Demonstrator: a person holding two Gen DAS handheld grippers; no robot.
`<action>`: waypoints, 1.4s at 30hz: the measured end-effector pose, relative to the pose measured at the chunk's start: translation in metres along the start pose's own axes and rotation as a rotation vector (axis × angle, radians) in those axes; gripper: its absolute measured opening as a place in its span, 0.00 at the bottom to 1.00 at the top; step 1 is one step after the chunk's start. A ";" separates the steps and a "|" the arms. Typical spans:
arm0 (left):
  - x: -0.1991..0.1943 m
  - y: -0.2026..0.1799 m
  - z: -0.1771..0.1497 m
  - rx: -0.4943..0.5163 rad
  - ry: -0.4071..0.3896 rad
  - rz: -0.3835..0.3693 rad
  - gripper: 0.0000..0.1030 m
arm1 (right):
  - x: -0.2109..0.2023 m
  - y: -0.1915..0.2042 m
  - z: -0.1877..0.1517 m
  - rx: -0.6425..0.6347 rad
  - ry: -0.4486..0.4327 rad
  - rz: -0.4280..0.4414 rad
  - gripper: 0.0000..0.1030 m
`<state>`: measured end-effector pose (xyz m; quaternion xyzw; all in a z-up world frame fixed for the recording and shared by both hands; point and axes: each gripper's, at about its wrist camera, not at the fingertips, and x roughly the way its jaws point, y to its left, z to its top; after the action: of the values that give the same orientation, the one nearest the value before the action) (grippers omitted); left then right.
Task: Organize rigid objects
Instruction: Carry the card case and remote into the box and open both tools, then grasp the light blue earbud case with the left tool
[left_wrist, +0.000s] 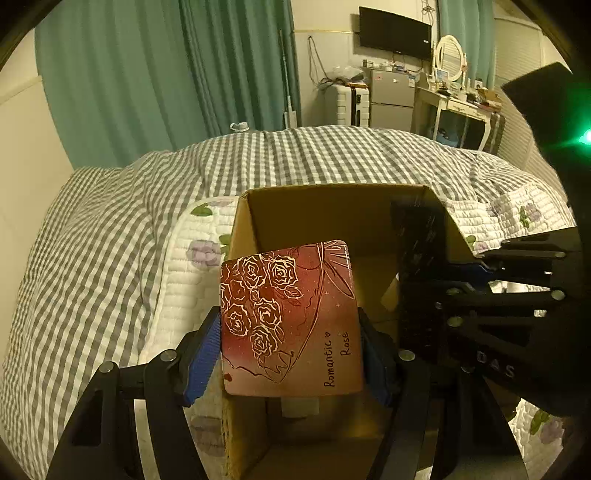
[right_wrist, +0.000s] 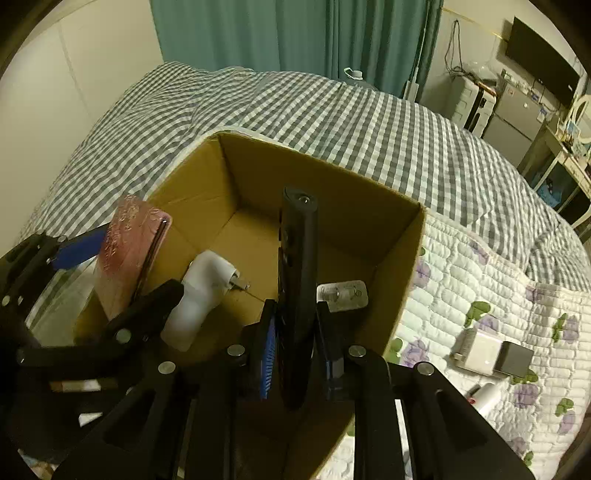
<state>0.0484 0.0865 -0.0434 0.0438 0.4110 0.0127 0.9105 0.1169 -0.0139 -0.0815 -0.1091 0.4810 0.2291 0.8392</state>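
Note:
My left gripper (left_wrist: 291, 332) is shut on a flat red rose-printed case (left_wrist: 290, 317) marked "Romantic Rose", held over the open cardboard box (left_wrist: 332, 210). The case also shows edge-on in the right wrist view (right_wrist: 129, 254) at the box's left wall. My right gripper (right_wrist: 295, 332) is shut on a black remote control (right_wrist: 299, 273), held upright inside the cardboard box (right_wrist: 399, 258). A white plug-shaped device (right_wrist: 203, 291) and a small silver blister pack (right_wrist: 343, 293) lie on the box floor.
The box stands on a white quilted floral mat (right_wrist: 498, 295) over a grey checked bed cover (right_wrist: 332, 110). A white charger and grey cube (right_wrist: 491, 356) and a small white tube (right_wrist: 484, 397) lie on the mat to the right. Green curtains hang behind.

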 end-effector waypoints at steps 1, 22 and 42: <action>0.001 0.001 0.001 -0.010 -0.001 0.000 0.68 | 0.001 -0.002 0.001 0.006 -0.007 0.004 0.21; -0.082 -0.102 0.032 -0.012 -0.071 -0.051 0.69 | -0.183 -0.127 -0.056 0.169 -0.315 -0.205 0.93; 0.016 -0.252 -0.054 0.045 0.137 -0.113 0.69 | -0.096 -0.210 -0.183 0.160 -0.122 -0.294 0.93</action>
<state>0.0151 -0.1599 -0.1133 0.0400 0.4741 -0.0451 0.8784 0.0392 -0.2973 -0.1007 -0.0968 0.4245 0.0712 0.8974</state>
